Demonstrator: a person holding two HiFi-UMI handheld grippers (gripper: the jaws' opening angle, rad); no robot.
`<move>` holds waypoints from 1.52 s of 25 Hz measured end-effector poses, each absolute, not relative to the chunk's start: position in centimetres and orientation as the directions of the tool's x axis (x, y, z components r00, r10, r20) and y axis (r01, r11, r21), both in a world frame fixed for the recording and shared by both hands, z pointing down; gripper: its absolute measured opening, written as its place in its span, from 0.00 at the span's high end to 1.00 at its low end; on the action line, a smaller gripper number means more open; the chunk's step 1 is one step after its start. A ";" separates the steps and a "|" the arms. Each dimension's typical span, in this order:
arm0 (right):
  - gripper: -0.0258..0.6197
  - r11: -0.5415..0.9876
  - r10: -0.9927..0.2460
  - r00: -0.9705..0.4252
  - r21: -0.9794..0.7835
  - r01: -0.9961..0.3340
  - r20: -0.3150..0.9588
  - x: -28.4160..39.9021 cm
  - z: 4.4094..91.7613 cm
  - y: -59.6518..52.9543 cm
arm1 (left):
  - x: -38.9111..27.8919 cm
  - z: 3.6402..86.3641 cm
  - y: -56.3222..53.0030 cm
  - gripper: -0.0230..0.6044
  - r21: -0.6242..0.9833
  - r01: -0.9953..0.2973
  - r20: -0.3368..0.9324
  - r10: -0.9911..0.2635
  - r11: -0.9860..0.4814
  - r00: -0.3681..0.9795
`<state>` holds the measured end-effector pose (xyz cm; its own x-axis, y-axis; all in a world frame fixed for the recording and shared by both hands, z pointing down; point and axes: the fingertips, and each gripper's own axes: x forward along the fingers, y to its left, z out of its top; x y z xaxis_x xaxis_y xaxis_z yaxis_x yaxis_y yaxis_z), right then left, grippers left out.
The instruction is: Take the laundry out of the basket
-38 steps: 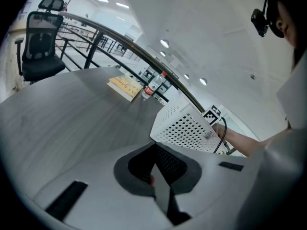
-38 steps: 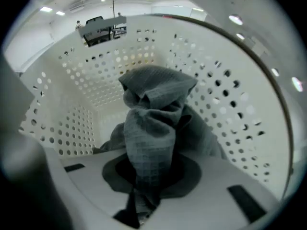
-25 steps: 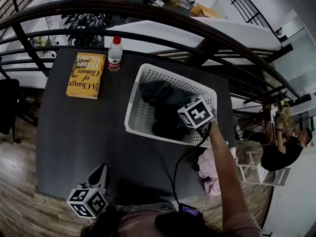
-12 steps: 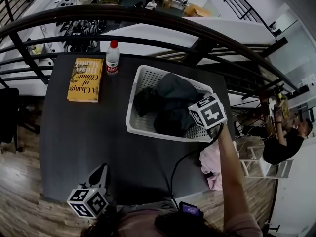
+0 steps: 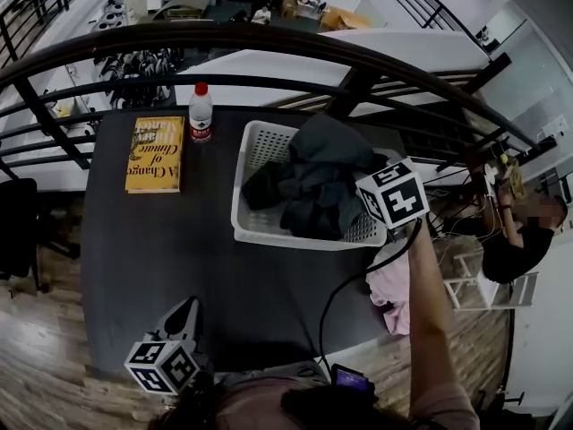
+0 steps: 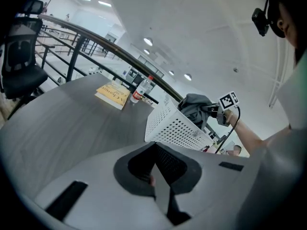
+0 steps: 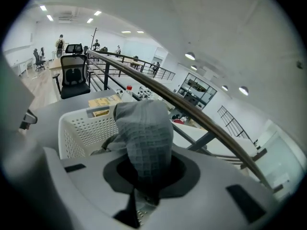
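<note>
1. The left gripper (image 5: 183, 316) sits at the near left edge of the counter (image 5: 179, 258), well apart from the basket. Its fingers (image 6: 161, 185) are clenched together, with nothing between them.

2. A yellow book (image 5: 155, 153) lies flat at the far left of the counter. A bottle (image 5: 200, 113) with a red cap stands upright just beside the book's far right corner.

3. The white perforated basket (image 5: 260, 227) rests on the right half of the counter.

4. The laundry is a dark grey garment (image 5: 313, 182). Its upper part is raised above the basket rim, and its lower folds lie inside the basket.

5. The right gripper (image 7: 143, 193) is above the basket's right side. Its fingers (image 7: 130, 202) are grasping a fold of the waffle-textured garment, which bulges up over them.

6. A pink cloth (image 5: 392, 289) hangs at the counter's right edge, below the right forearm.

7. A dark railing (image 5: 269, 38) curves past the counter's far side.
</note>
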<state>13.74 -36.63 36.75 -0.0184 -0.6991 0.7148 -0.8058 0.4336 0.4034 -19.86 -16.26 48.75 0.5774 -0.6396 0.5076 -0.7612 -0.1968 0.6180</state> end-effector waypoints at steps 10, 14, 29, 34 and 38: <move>0.84 0.371 -0.793 -0.001 0.480 -0.795 0.610 15.0 29.3 -34.5 | -18.1 47.0 -15.3 0.97 0.618 -0.752 0.473 -0.655 -0.231 0.590; 0.84 0.356 -0.825 -0.010 0.506 -0.786 0.565 15.6 27.0 -32.8 | -16.9 46.8 -14.0 0.97 0.612 -0.756 0.468 -0.664 -0.232 0.583; 0.84 0.338 -0.898 -0.092 0.539 -0.772 0.431 18.1 21.5 -24.8 | -11.9 44.5 -7.3 0.97 0.545 -0.798 0.448 -0.716 -0.257 0.536; 0.84 0.333 -0.914 -0.122 0.544 -0.770 0.387 18.6 19.7 -22.0 | -10.7 44.1 -4.6 0.97 0.533 -0.804 0.435 -0.730 -0.264 0.528; 0.84 0.329 -0.923 -0.138 0.550 -0.768 0.359 19.1 18.5 -19.6 | -9.7 43.4 -2.4 0.97 0.526 -0.806 0.418 -0.743 -0.271 0.523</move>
